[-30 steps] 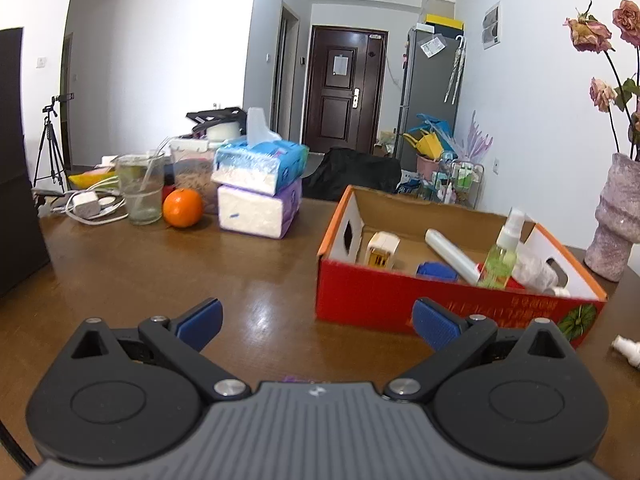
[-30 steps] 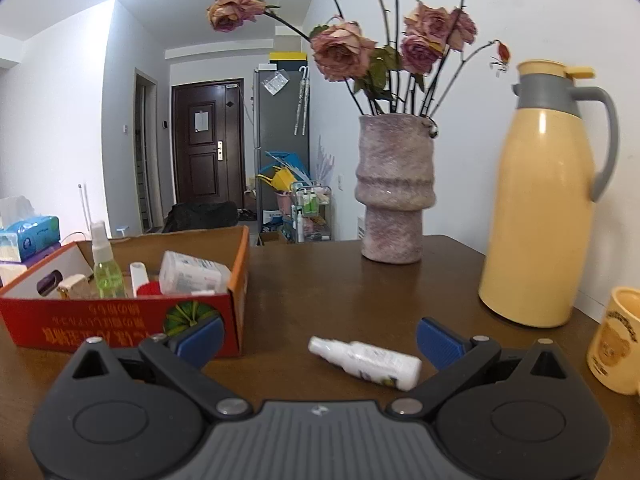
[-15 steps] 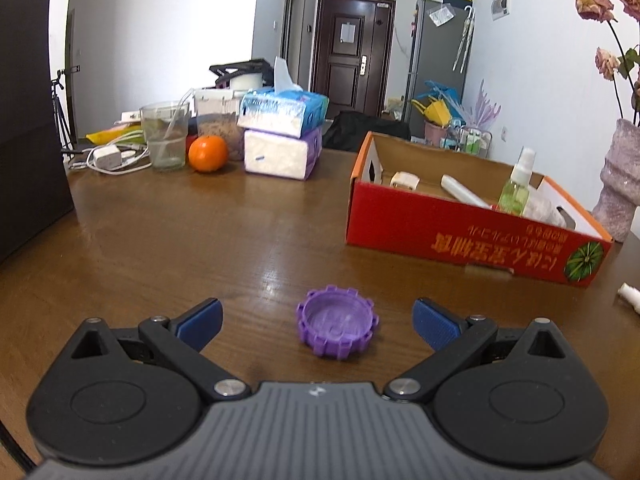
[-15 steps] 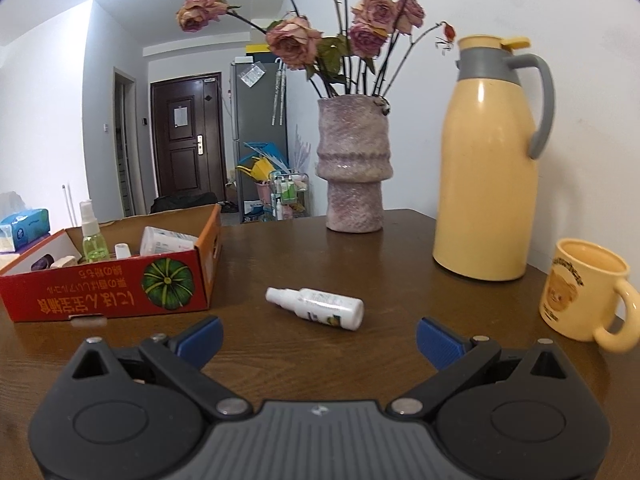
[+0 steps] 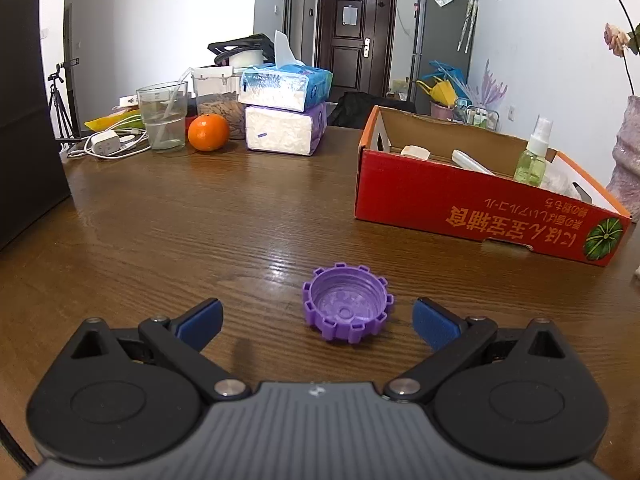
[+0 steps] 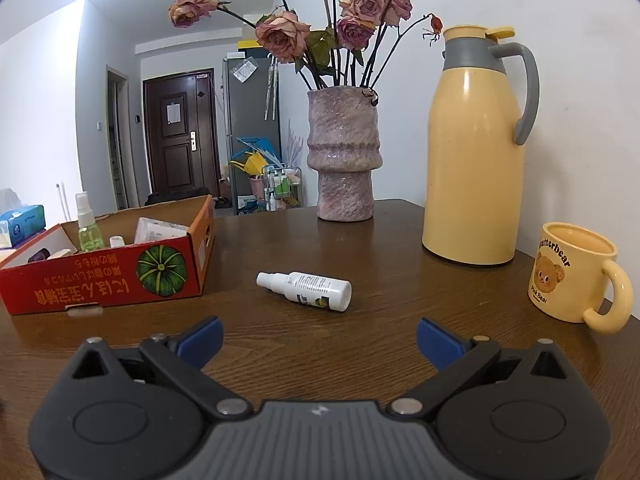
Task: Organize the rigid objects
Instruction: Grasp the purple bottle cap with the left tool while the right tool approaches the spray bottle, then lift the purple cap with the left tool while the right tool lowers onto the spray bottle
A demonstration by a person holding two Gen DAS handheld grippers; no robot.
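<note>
Left wrist view
My left gripper (image 5: 316, 318): jaws spread wide, holding nothing.
Purple cap (image 5: 347, 307): lies open side up on the wooden table (image 5: 160, 220), just ahead of my blue pads, nearer the right pad and touching neither.
Red cardboard box (image 5: 472, 200): farther back to the right; a green spray bottle (image 5: 532, 156) stands upright inside it.
Orange (image 5: 208, 132): far left, beside a glass (image 5: 163, 118) and stacked tissue packs (image 5: 286, 116).

Right wrist view
My right gripper (image 6: 319, 340): fingers wide apart, nothing between them.
White spray bottle (image 6: 308, 286): lies on its side on the table ahead of me, nozzle towards the box, apart from it.
Vase of roses (image 6: 344, 152): behind the bottle.
Yellow thermos (image 6: 476, 148): right of the vase.
Bear mug (image 6: 576, 276): far right, near the table edge.
</note>
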